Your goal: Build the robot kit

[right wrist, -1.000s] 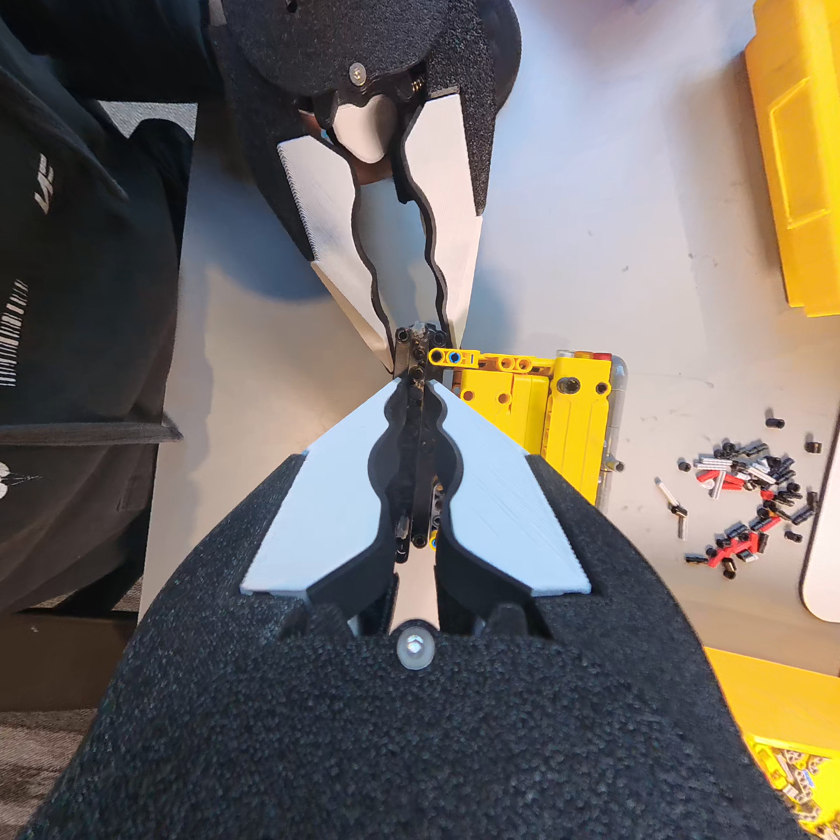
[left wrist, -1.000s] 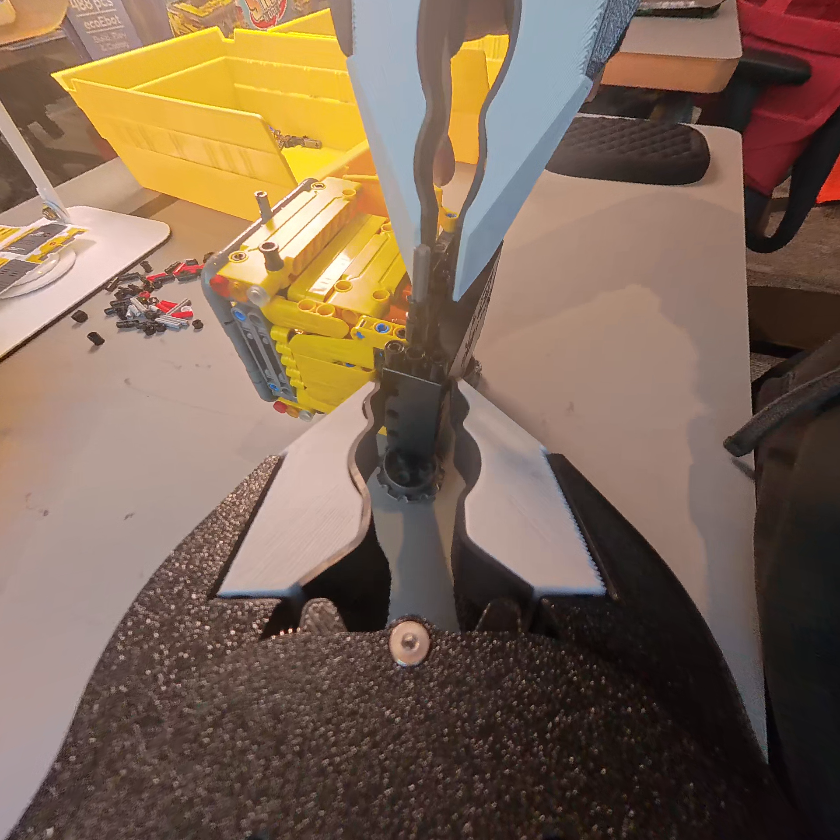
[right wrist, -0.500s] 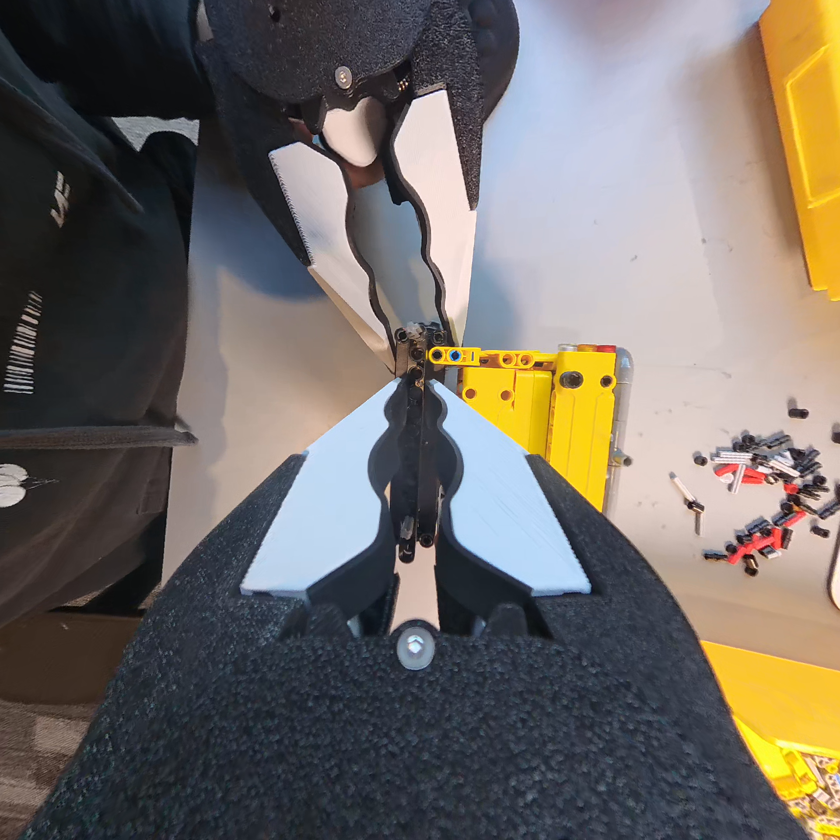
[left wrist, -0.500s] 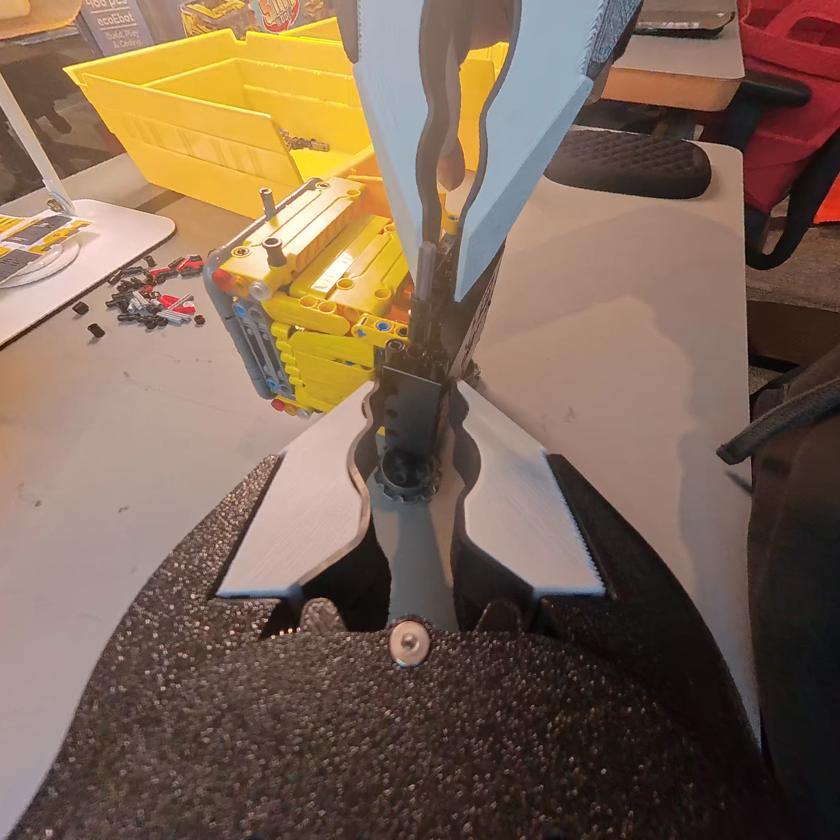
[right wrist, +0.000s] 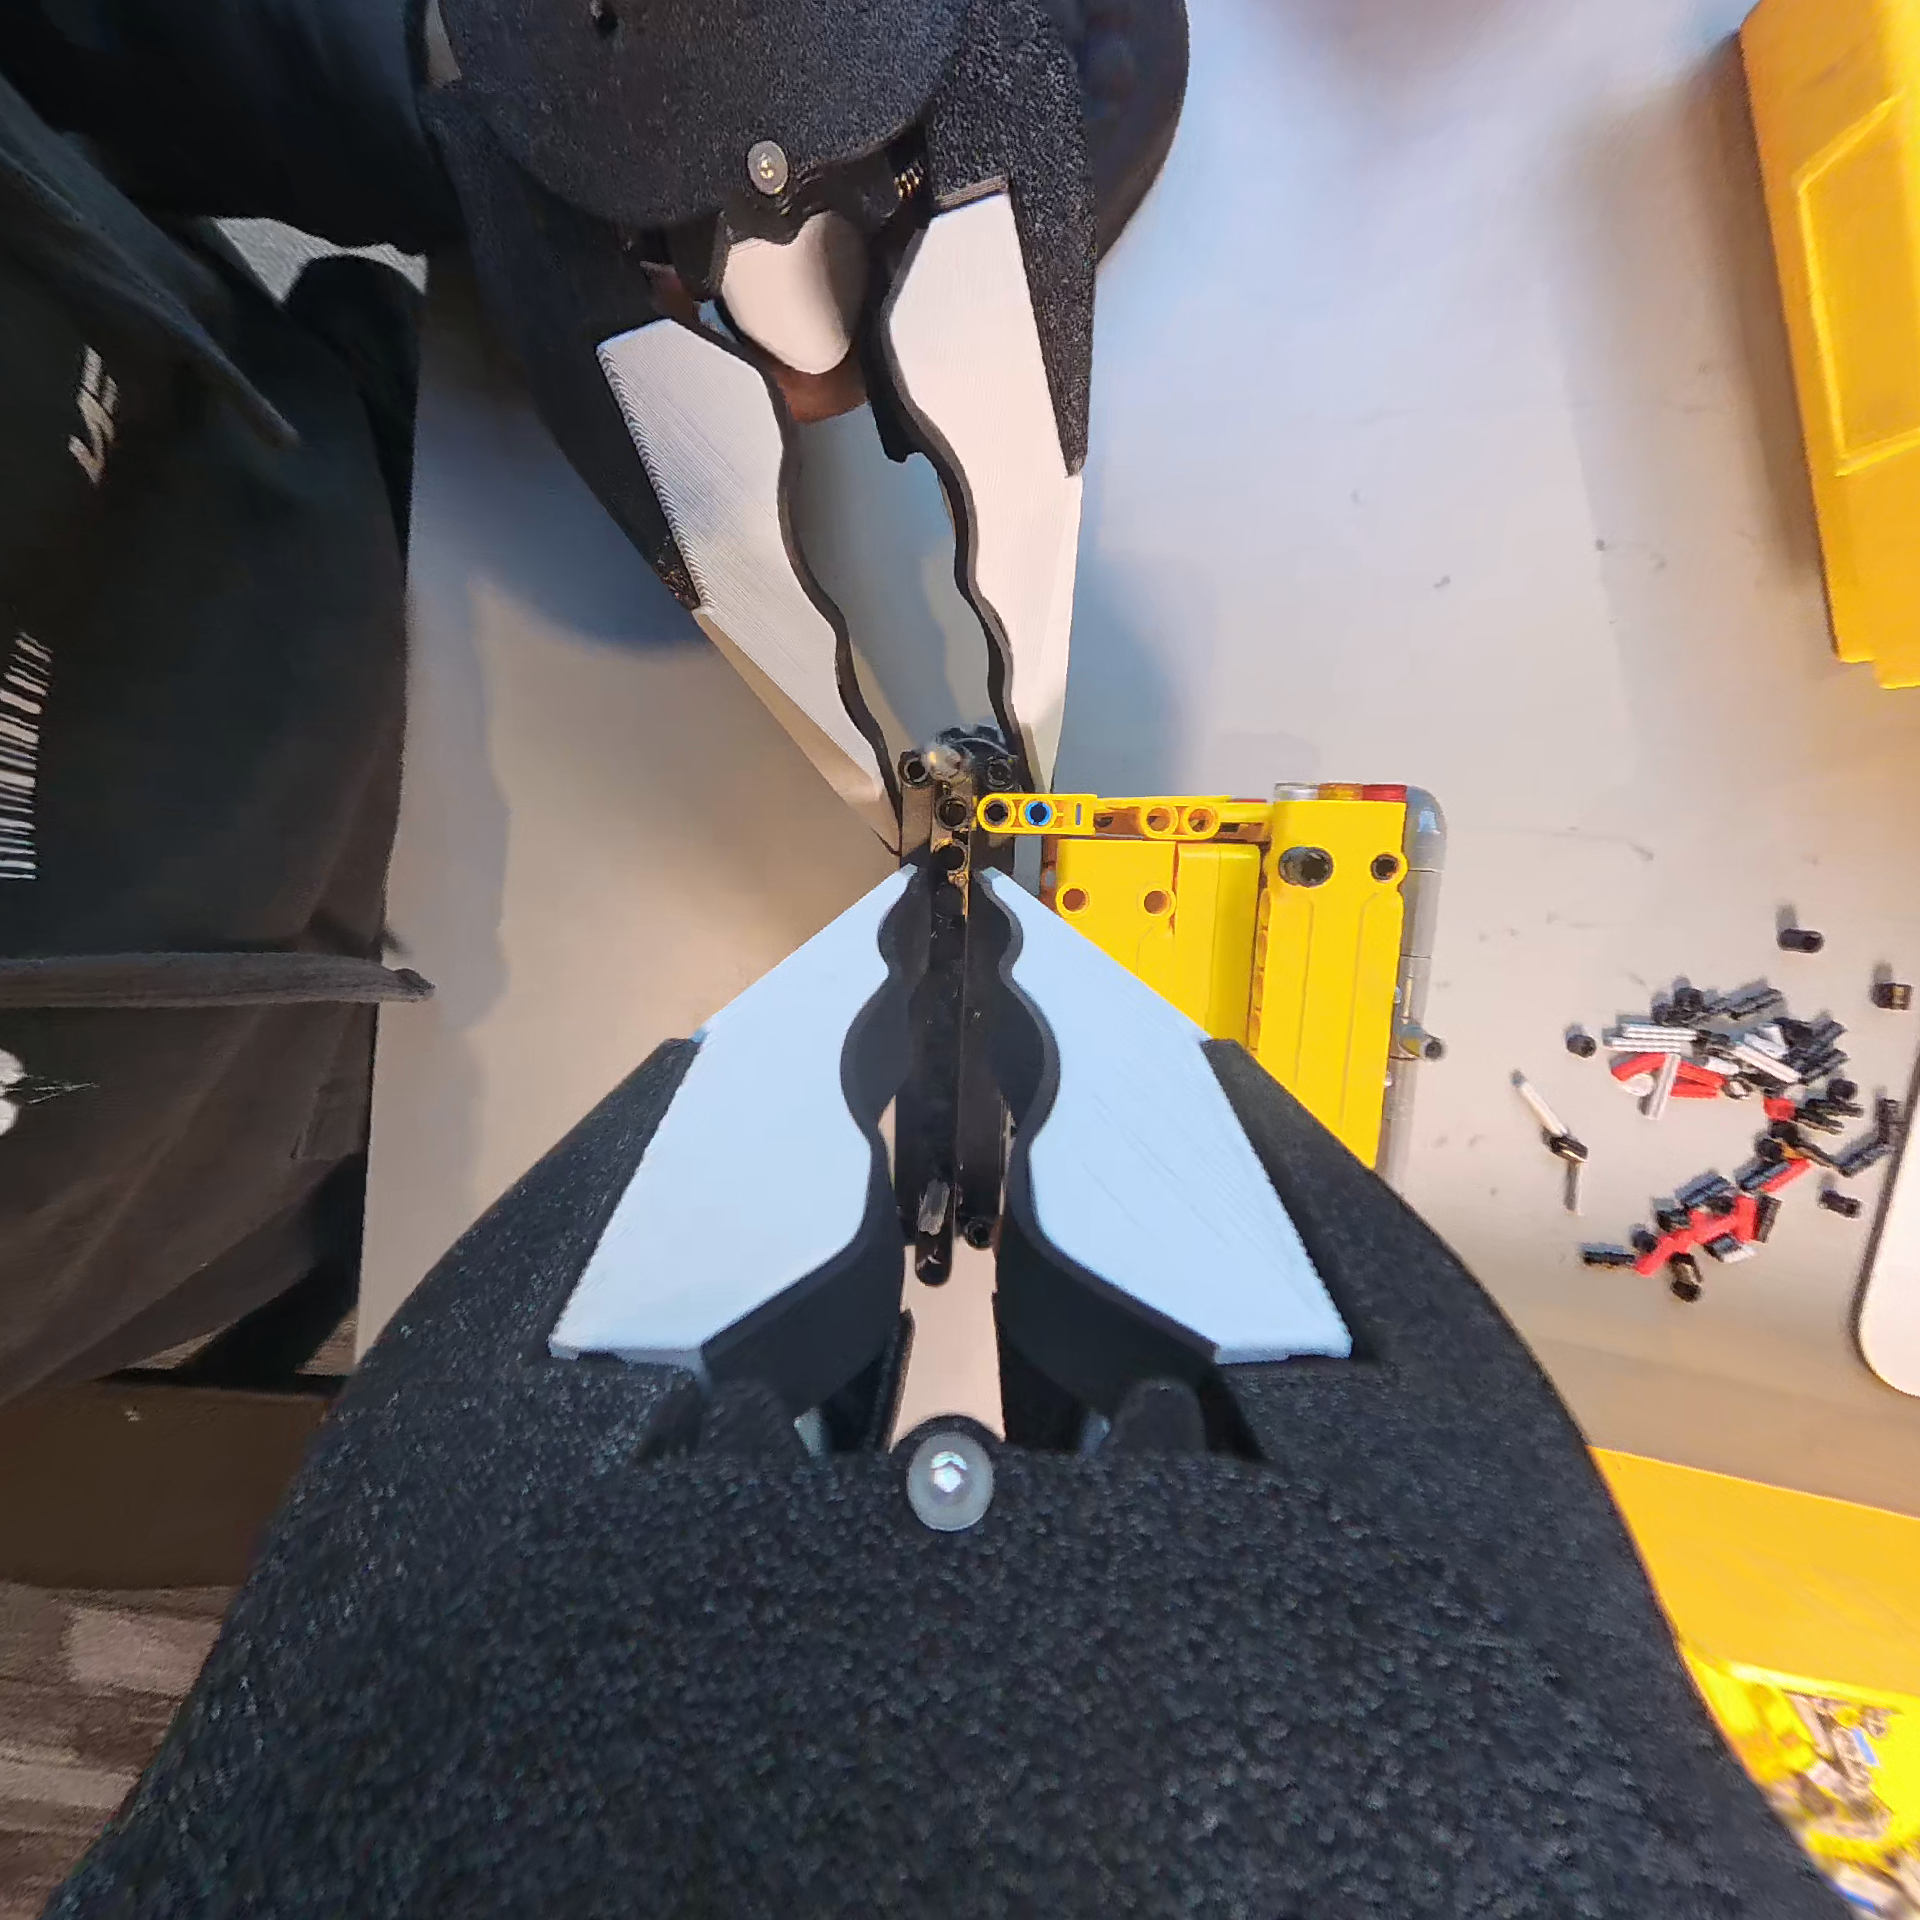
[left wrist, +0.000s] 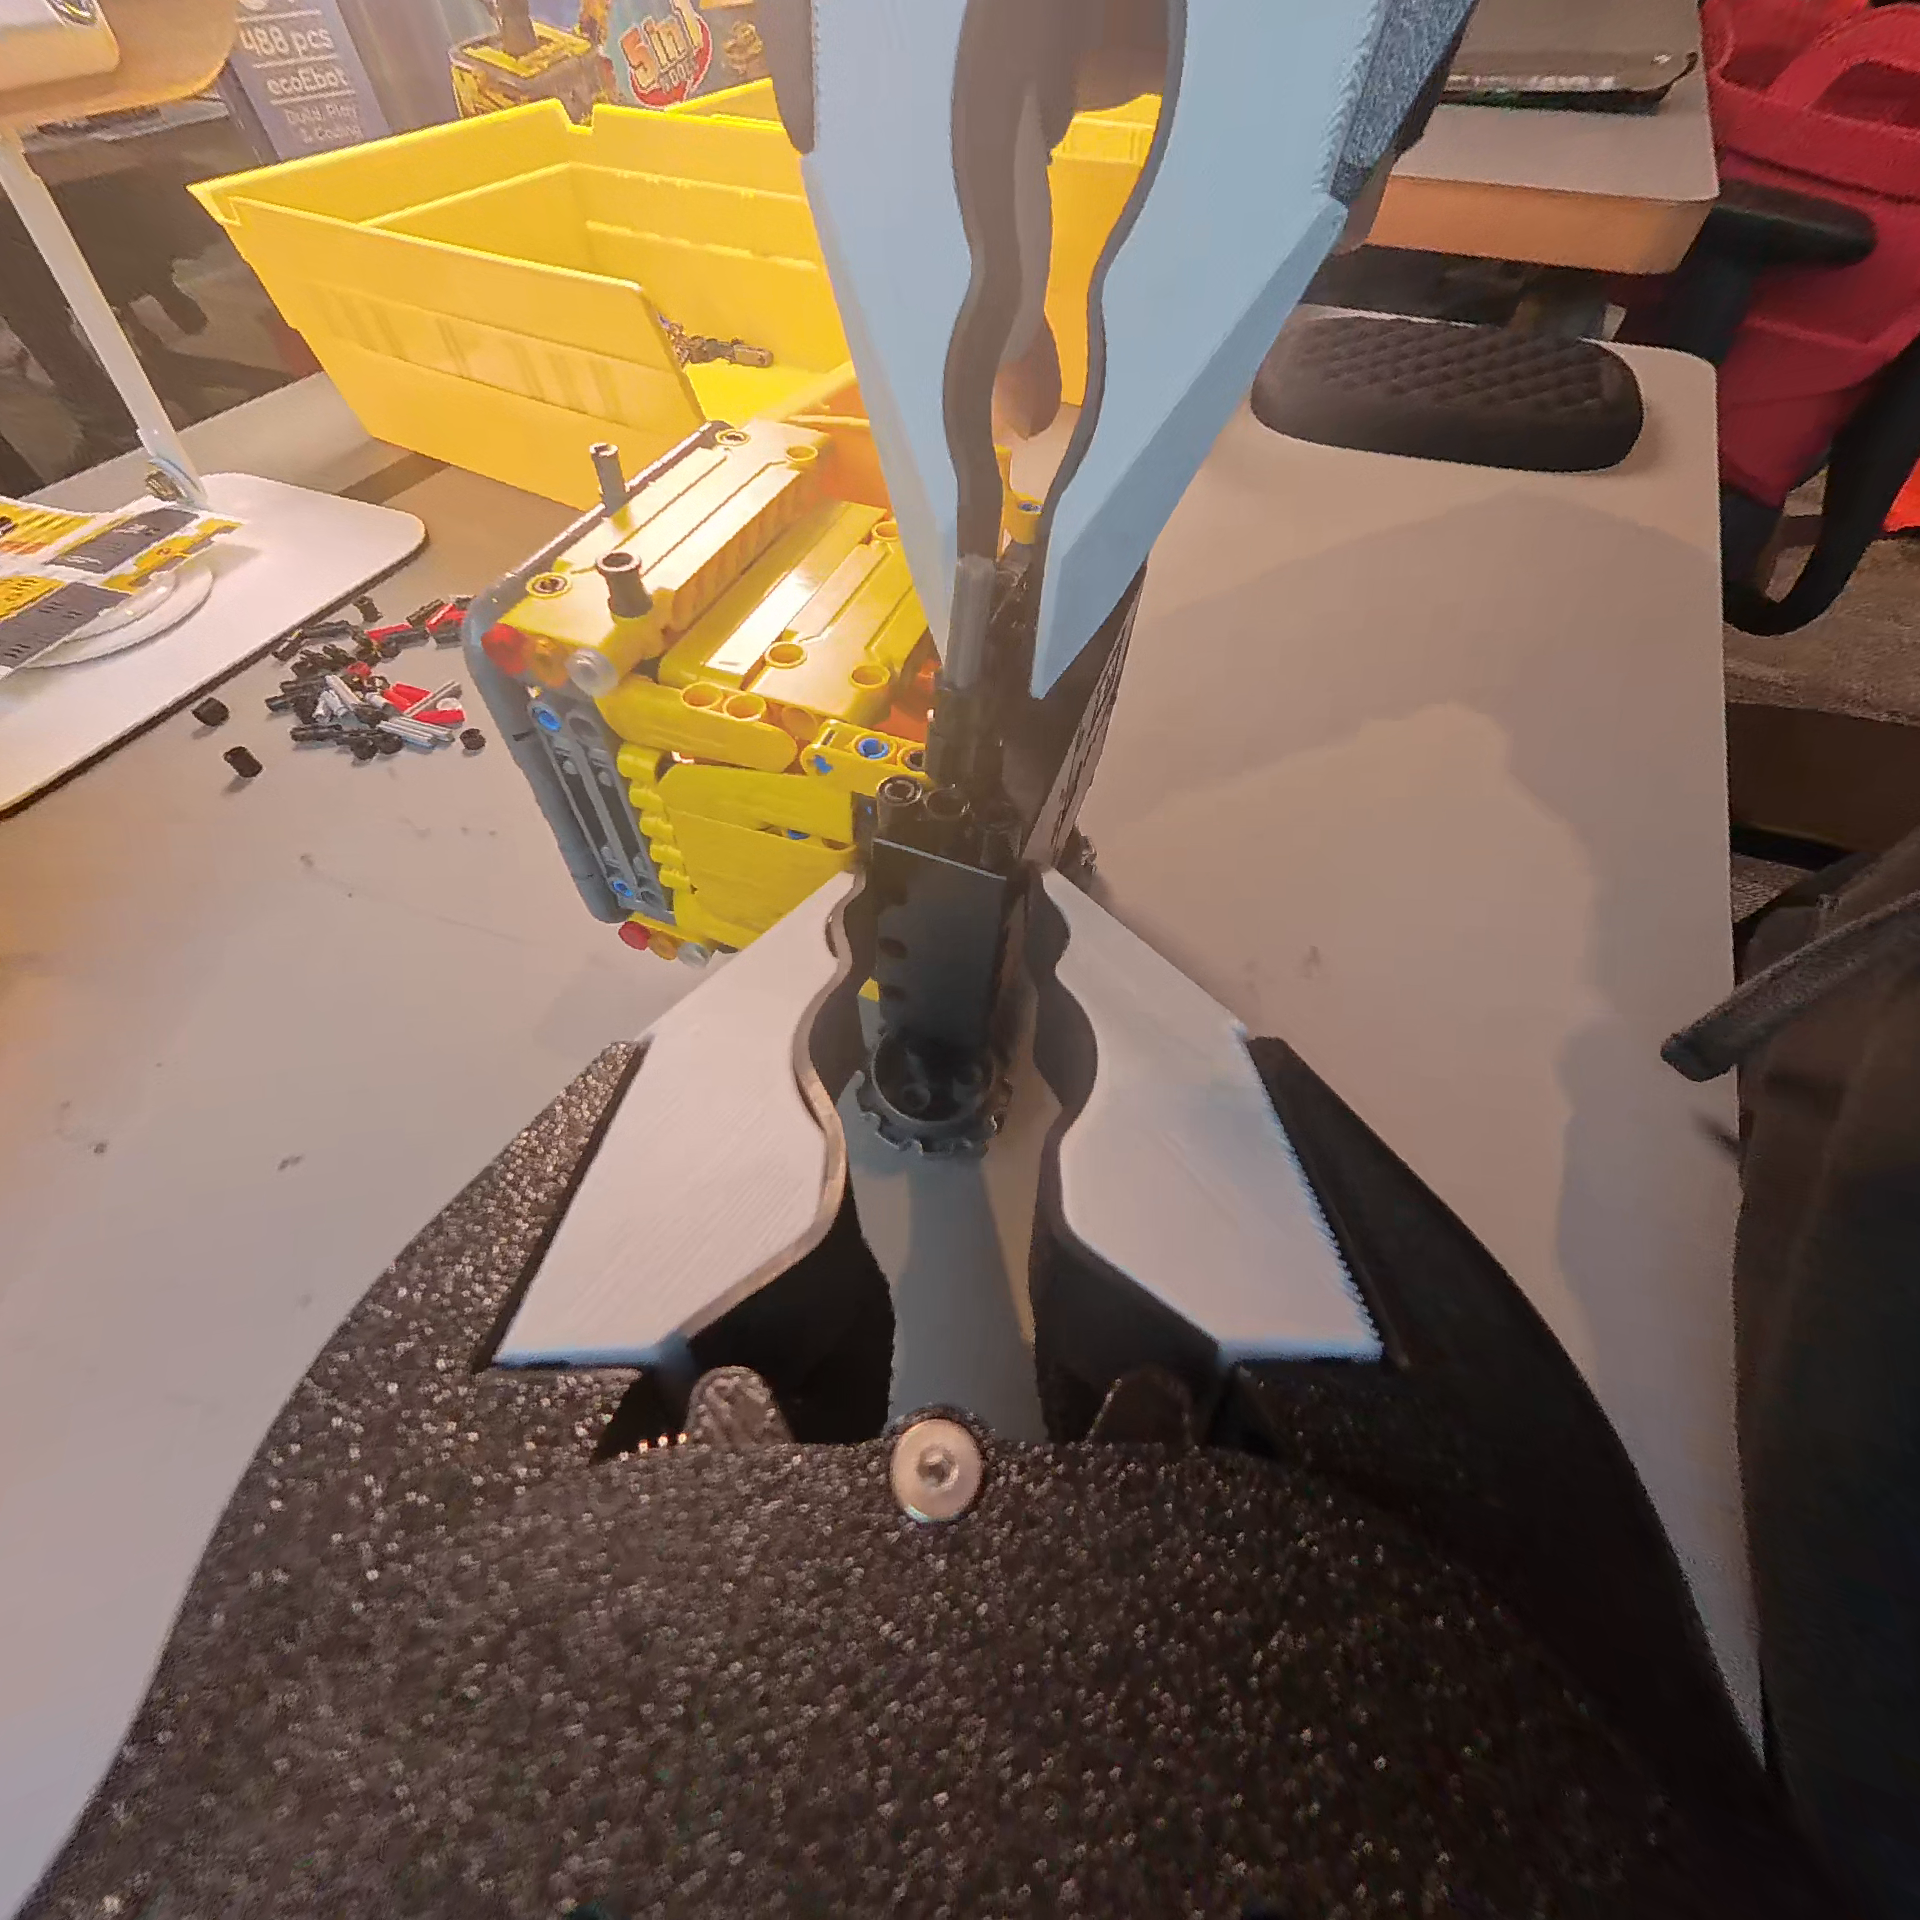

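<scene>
A yellow toy-brick model (left wrist: pixel 748 665) with a grey side frame is held tilted above the grey table (left wrist: pixel 260 935). Its black beam section (left wrist: pixel 940 935) ends in a black gear (left wrist: pixel 930 1101). My left gripper (left wrist: pixel 940 883) is shut on this black section, with the gear between its fingers. My right gripper (left wrist: pixel 987 644) comes in from above and is shut on a black beam of the same model. In the right wrist view my right gripper (right wrist: pixel 951 878) clamps the black beam (right wrist: pixel 951 821), the left gripper (right wrist: pixel 961 790) meets it tip to tip, and the yellow model (right wrist: pixel 1299 956) is to the right.
A yellow bin (left wrist: pixel 468 281) stands behind the model. A pile of small black, red and grey pins (left wrist: pixel 353 696) lies on the table to the left, also in the right wrist view (right wrist: pixel 1745 1122). A white stand base (left wrist: pixel 260 561), a black pad (left wrist: pixel 1444 395) and a person's dark clothing (right wrist: pixel 156 623) are nearby. My two grippers' fingertips are within a few centimetres of each other.
Both grippers keep their grip on the model. The table, bin and pins have slid slightly in both views, so the held model has drifted a little. The left gripper has tilted slightly.
</scene>
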The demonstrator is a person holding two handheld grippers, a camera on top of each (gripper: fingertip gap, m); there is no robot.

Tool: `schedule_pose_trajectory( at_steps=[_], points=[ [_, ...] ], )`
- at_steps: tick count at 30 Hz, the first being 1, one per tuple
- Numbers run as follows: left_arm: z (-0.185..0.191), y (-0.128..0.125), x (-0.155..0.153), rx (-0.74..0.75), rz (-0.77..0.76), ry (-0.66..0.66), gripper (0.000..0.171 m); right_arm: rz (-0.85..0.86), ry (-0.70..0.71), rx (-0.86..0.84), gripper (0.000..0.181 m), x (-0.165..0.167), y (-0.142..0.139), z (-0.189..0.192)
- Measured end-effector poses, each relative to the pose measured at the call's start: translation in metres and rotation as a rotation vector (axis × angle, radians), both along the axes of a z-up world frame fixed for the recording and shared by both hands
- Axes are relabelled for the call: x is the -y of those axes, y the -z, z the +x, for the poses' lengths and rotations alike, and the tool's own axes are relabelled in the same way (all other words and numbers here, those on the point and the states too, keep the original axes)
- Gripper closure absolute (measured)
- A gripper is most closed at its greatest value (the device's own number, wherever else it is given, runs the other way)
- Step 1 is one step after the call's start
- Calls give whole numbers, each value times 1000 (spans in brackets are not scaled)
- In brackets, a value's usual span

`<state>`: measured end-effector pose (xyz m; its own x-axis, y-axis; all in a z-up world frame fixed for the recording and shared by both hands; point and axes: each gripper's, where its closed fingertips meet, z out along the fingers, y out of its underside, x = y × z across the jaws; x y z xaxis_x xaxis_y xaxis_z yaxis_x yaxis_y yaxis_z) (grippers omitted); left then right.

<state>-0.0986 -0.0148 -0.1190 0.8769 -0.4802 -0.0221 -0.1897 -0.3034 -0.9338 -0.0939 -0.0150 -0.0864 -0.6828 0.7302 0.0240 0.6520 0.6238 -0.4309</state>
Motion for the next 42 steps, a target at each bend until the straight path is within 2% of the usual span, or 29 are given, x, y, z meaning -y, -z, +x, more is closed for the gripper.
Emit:
schedule_pose_trajectory(
  at_steps=[13,29,33,36,42],
  points=[
    [-2,0,-2,27,-8,-2,146,-89,9,89,175,-2,0,-2],
    [-4,-1,-4,58,-32,-16,146,66,-5,93,175,-4,1,-6],
    [-6,-1,-5,86,-38,-15,146,-36,37,158,174,-5,1,-8],
    [-9,-1,-5,120,-45,-18,146,-79,67,147,174,-6,0,-15],
    [-7,-1,-4,119,-34,-14,145,-63,56,135,173,-5,8,-12]
  ],
)
